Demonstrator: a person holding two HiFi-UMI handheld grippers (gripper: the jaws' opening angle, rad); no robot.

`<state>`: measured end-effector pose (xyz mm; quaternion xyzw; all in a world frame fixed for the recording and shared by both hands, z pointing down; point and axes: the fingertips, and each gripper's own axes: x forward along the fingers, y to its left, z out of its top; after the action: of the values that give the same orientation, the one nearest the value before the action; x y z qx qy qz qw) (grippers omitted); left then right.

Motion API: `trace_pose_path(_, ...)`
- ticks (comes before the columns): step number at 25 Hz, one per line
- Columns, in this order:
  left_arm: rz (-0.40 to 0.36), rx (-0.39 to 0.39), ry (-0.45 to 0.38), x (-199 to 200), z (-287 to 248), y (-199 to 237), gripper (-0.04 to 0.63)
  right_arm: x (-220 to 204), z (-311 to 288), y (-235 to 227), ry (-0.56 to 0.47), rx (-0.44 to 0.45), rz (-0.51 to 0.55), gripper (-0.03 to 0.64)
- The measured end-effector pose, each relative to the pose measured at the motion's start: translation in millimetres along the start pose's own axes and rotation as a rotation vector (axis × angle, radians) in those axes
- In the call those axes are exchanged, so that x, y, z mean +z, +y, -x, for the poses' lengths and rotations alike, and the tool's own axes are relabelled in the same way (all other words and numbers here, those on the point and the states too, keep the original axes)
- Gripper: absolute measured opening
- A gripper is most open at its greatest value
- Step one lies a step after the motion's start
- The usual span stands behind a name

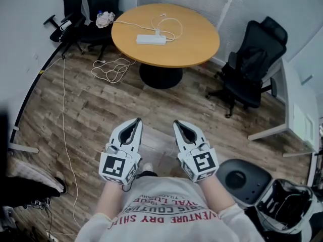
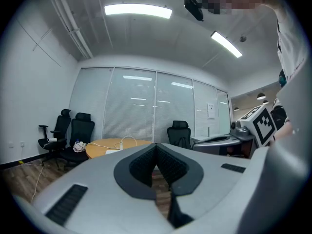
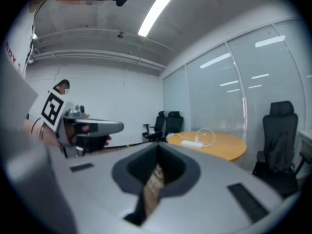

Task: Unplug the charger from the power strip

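A white power strip (image 1: 151, 39) lies on the round wooden table (image 1: 192, 49) far ahead of me. A white charger (image 1: 157, 33) is plugged into it, and its thin cable (image 1: 173, 26) loops over the tabletop. Both grippers are held close to my body, well short of the table. The left gripper (image 1: 136, 121) and the right gripper (image 1: 177, 123) point forward with jaws together and nothing between them. The left gripper view shows its jaws (image 2: 156, 145) closed, with the table (image 2: 105, 144) small in the distance. In the right gripper view the power strip (image 3: 191, 143) lies beyond the closed right gripper (image 3: 158, 146).
Black office chairs stand at the table's right (image 1: 252, 64) and back left (image 1: 96, 4), one bearing a white bundle (image 1: 105, 19). A white cord (image 1: 113, 68) lies coiled on the wood floor left of the table's pedestal. A white desk (image 1: 298, 110) is at the right, a dark stool (image 1: 242, 178) beside me.
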<state>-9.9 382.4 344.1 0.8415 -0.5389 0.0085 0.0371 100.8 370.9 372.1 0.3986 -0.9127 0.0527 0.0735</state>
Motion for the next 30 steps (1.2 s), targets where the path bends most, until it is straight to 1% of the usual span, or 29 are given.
trace_pose_path(3,0.010,-0.026,-0.002,3.0,-7.0,27.6,0.029,8.8,-23.6,-2.4,-0.002,-0.034,0.016,0.026)
trace_pose_path(7,0.030,-0.037,0.010,0.8,-21.8,56.5,0.029,18.1,-52.9,-8.5,0.037,-0.073,0.036,0.026)
trace_pose_path(11,0.034,-0.028,0.025,-10.7,-45.6,80.7,0.029,10.7,-89.3,-23.7,0.067,-0.063,0.024,0.026)
trace_pose_path(15,0.023,-0.002,0.027,-13.9,-83.0,104.9,0.029,7.8,-131.5,-49.2,0.059,-0.020,0.016,0.026)
trace_pose_path(18,0.005,0.032,0.025,-13.6,-124.6,124.7,0.029,17.9,-168.8,-84.5,0.043,0.001,0.024,0.026)
trace_pose_path(22,-0.003,0.084,0.013,-5.4,-191.4,154.0,0.029,32.0,-220.6,-147.5,0.035,0.034,0.057,0.026)
trace_pose_path(27,-0.043,0.117,-0.002,6.4,-269.3,176.6,0.029,52.1,-273.5,-222.4,0.029,0.059,0.096,0.026)
trace_pose_path(30,-0.021,0.133,-0.004,7.2,-304.6,187.1,0.029,55.1,-297.7,-254.5,0.043,0.065,0.093,0.026)
